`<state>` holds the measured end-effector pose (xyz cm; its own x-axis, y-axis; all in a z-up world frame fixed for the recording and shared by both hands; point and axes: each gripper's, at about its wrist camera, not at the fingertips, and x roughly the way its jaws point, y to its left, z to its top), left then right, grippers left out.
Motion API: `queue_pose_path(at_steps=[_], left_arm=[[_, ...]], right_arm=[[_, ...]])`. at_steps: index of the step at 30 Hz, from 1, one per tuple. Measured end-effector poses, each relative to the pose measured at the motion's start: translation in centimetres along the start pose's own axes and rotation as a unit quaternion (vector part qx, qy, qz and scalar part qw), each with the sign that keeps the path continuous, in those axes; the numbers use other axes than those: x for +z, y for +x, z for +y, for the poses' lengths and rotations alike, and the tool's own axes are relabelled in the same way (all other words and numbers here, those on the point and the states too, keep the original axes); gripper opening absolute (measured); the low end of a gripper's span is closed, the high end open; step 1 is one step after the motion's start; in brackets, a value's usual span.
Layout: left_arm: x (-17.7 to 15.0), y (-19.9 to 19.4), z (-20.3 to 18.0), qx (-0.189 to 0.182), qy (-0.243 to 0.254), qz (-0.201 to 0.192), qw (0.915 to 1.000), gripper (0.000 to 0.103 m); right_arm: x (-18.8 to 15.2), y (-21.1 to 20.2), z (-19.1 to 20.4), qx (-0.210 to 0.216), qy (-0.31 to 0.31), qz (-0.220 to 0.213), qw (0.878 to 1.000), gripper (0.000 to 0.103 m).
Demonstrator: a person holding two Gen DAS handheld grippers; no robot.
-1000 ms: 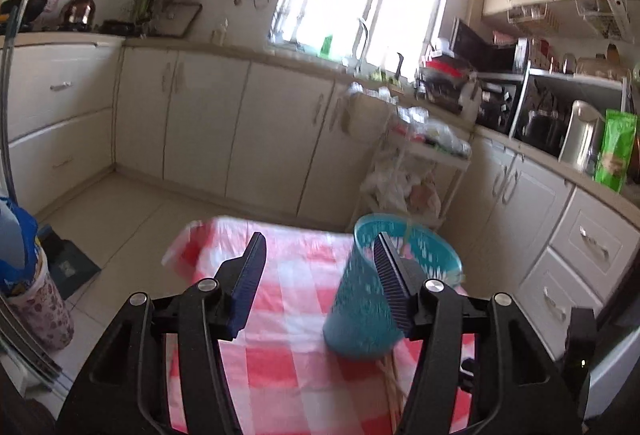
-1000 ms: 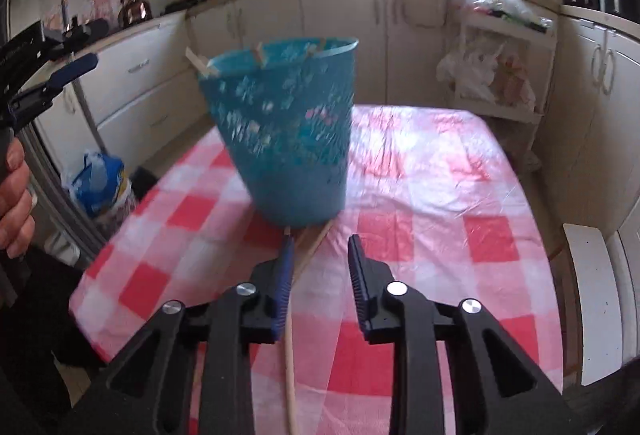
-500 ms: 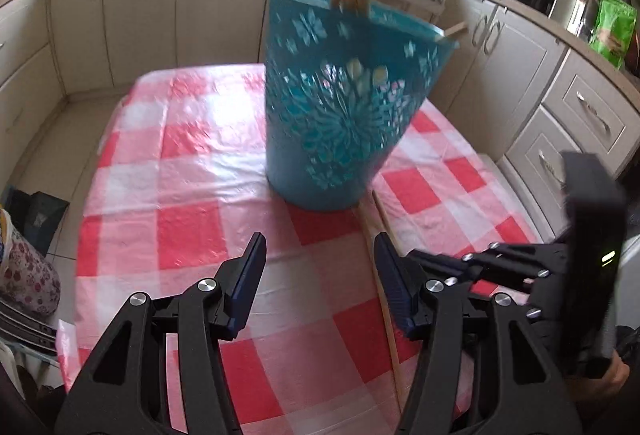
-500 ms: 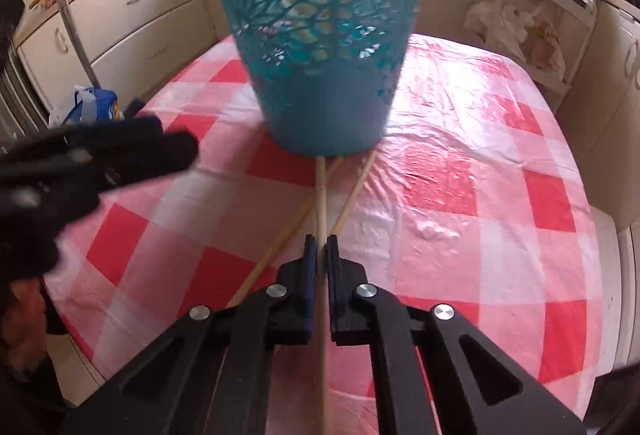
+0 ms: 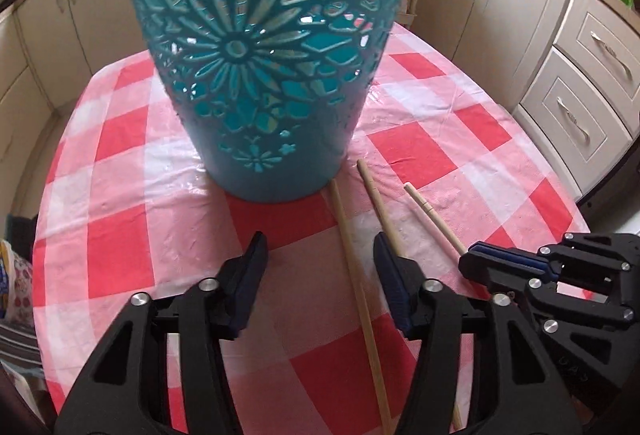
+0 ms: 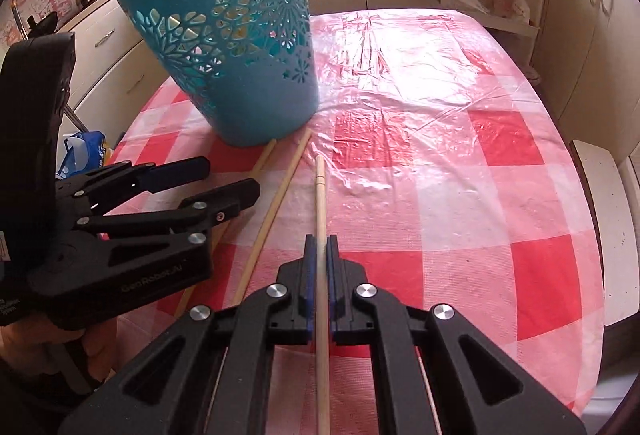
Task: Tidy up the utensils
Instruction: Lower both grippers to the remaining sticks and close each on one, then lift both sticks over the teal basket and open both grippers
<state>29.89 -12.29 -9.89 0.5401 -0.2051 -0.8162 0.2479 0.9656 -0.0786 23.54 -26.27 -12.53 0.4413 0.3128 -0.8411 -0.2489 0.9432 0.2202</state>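
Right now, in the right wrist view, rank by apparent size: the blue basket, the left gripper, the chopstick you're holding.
1. Blue basket
2. Left gripper, looks nearly as large, but it is closer, so unsure
3. Chopstick, clamped in the right gripper

On the worktop (image 6: 440, 195) three chopsticks (image 6: 280, 191) lie side by side before the basket (image 6: 240, 47), cabinets (image 5: 592, 83) behind.

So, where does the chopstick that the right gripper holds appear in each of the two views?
Left wrist view: the chopstick is the rightmost of three sticks, right of centre, ending in the right gripper.
Right wrist view: it runs up the centre from the bottom edge, between the closed pads.
Shared landmark: the blue basket, just beyond its tip.
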Motion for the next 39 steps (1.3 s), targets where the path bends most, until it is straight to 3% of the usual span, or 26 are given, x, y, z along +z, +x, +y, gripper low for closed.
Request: queue_pose_path(at_steps=[1, 2, 3, 7, 11, 13, 15, 16, 19, 21, 24, 27, 30, 33, 35, 37, 39], left_arm=[[0.0, 0.0, -0.1, 0.003, 0.009, -0.002, 1.0000, 0.026], [0.0, 0.0, -0.1, 0.001, 0.014, -0.001, 0.9999, 0.010], [0.1, 0.0, 0.1, -0.010, 0.011, 0.002, 0.9999, 0.005], [0.0, -0.4, 1.0, -0.043, 0.002, 0.023, 0.9988, 0.004], [0.3, -0.4, 0.8, -0.045, 0.026, 0.051, 0.9973, 0.006], [0.8, -0.1, 0.5, -0.035, 0.038, 0.054, 0.9972, 0.016], [1.1, 0.2, 0.2, -0.029, 0.044, 0.055, 0.9971, 0.039], [1.3, 0.5, -0.1, -0.023, 0.048, 0.053, 0.9972, 0.041], [1.2, 0.7, -0.9, -0.011, 0.075, 0.038, 0.9964, 0.035], [1.1, 0.5, -1.2, -0.024, 0.087, 0.037, 0.9952, 0.004], [0.7, 0.1, -1.3, -0.027, 0.100, 0.039, 0.9938, 0.004], [0.5, -1.3, -0.4, -0.066, 0.089, 0.049, 0.9926, 0.004], [1.5, -5.6, 0.7, -0.119, 0.093, 0.011, 0.9886, 0.004], [3.5, -11.1, 2.2, -0.159, 0.091, -0.068, 0.9808, 0.004], [5.6, -14.9, 3.7, -0.187, 0.073, -0.139, 0.9698, 0.004], [7.2, -17.3, 4.7, -0.181, 0.064, -0.189, 0.9631, 0.004], [9.2, -19.3, 5.2, -0.168, 0.048, -0.270, 0.9469, 0.004]], right_arm=[[-0.2, -0.3, -0.2, 0.001, 0.001, 0.000, 1.000, 0.006], [-0.1, -0.4, -0.2, 0.003, 0.001, -0.001, 1.000, 0.006], [-0.1, -0.5, -0.1, 0.004, 0.000, -0.003, 1.000, 0.006], [-0.1, -0.5, 0.0, 0.003, -0.002, 0.001, 1.000, 0.006], [0.2, 0.1, 0.6, -0.007, -0.015, 0.007, 1.000, 0.006], [0.3, 0.3, 0.9, -0.012, -0.025, 0.006, 1.000, 0.008], [0.4, 0.6, 1.4, -0.021, -0.035, 0.004, 0.999, 0.009], [0.5, 0.6, 1.6, -0.026, -0.043, 0.003, 0.999, 0.009], [0.3, 0.8, 2.4, -0.044, -0.073, 0.003, 0.996, 0.009], [0.1, 0.8, 2.6, -0.047, -0.081, 0.003, 0.996, 0.006], [0.2, 0.5, 1.5, -0.017, -0.046, 0.004, 0.999, 0.006], [0.3, 0.0, -0.8, 0.044, 0.033, 0.004, 0.998, 0.006], [0.5, -1.0, -3.5, 0.104, 0.127, -0.015, 0.986, 0.006], [0.9, -2.6, -4.7, 0.123, 0.171, -0.054, 0.976, 0.006], [1.3, -3.7, -4.6, 0.119, 0.175, -0.082, 0.974, 0.006], [1.6, -5.0, -4.1, 0.112, 0.167, -0.117, 0.973, 0.006], [2.0, -6.7, -3.4, 0.102, 0.153, -0.163, 0.969, 0.006]])
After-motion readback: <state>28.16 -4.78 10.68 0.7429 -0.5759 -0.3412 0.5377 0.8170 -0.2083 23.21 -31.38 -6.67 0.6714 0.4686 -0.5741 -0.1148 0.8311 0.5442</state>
